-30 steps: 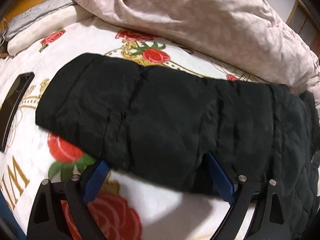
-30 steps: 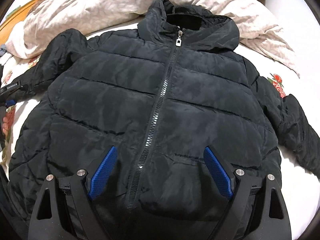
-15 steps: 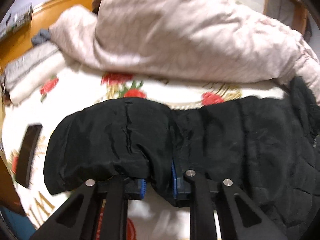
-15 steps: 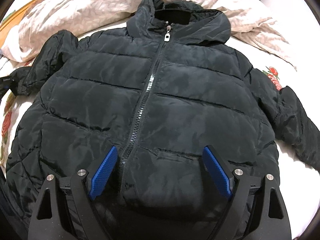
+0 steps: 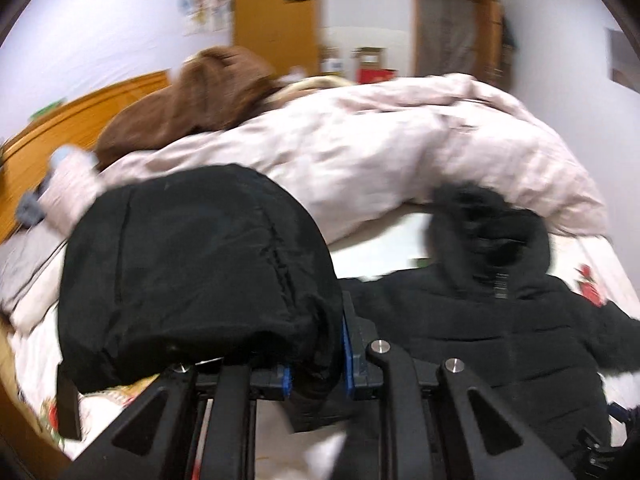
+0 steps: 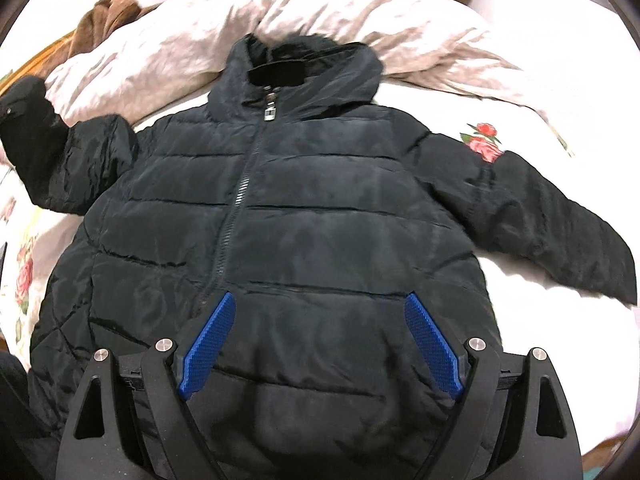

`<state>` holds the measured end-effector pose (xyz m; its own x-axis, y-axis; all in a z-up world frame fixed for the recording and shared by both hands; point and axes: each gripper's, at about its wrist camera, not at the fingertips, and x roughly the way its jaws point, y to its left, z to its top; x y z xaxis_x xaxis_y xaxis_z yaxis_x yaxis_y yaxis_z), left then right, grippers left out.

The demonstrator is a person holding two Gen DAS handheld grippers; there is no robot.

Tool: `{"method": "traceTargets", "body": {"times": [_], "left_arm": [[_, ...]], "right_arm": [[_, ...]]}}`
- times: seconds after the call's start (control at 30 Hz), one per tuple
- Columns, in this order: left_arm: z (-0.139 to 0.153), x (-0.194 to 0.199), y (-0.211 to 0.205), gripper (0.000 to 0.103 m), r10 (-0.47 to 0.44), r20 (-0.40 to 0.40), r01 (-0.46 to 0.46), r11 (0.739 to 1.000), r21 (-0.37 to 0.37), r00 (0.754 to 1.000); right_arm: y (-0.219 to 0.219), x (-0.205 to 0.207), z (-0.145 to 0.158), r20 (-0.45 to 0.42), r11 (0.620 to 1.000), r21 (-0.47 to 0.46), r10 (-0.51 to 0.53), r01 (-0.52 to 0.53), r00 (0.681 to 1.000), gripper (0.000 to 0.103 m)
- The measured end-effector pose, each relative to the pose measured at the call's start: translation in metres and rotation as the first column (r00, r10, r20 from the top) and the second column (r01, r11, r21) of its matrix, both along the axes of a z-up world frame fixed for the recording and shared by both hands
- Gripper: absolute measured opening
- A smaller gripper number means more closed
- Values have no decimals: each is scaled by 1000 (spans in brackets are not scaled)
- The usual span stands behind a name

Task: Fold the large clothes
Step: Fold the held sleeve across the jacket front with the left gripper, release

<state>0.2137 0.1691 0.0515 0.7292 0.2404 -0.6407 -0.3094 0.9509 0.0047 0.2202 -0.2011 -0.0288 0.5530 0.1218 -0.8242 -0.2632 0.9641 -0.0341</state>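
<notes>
A black hooded puffer jacket [image 6: 304, 216] lies front up on the bed, zipped, hood towards the pillows. My left gripper [image 5: 316, 364] is shut on the jacket's left sleeve [image 5: 192, 272] and holds it lifted above the bed; the cuff end drapes over the fingers. The raised sleeve also shows in the right wrist view [image 6: 36, 136] at far left. My right gripper [image 6: 320, 344] is open and empty, hovering over the jacket's lower hem. The right sleeve [image 6: 552, 224] lies spread out on the sheet.
A crumpled pale pink duvet [image 5: 392, 152] is heaped behind the jacket, with a brown garment [image 5: 192, 104] on it. The sheet is white with red roses [image 6: 484, 140]. A wooden headboard [image 5: 80, 120] and a wall with doors stand behind.
My left gripper closed on the left sleeve and lifted it up off the bed, tilting towards the jacket's body. The right gripper drifted slightly over the hem, still open.
</notes>
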Motion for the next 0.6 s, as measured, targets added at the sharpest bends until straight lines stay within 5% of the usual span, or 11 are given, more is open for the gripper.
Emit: {"method": "traceTargets", "body": {"times": [0.2, 0.47, 0.53, 0.6], "left_arm": [[-7, 36, -96, 21, -226, -23, 226, 974, -1, 974], [-73, 70, -186, 22, -443, -104, 428, 893, -140, 891], [-87, 74, -203, 28, -478, -121, 454, 873, -180, 870], [-97, 78, -212, 51, -506, -127, 470, 851, -235, 853]], "right_arm": [[-33, 2, 1, 7, 997, 30, -65, 65, 998, 87], [-71, 10, -20, -46, 988, 77, -130, 134, 990, 87], [-76, 12, -25, -60, 986, 89, -138, 143, 989, 87], [-78, 15, -28, -72, 984, 95, -141, 148, 987, 87]]}}
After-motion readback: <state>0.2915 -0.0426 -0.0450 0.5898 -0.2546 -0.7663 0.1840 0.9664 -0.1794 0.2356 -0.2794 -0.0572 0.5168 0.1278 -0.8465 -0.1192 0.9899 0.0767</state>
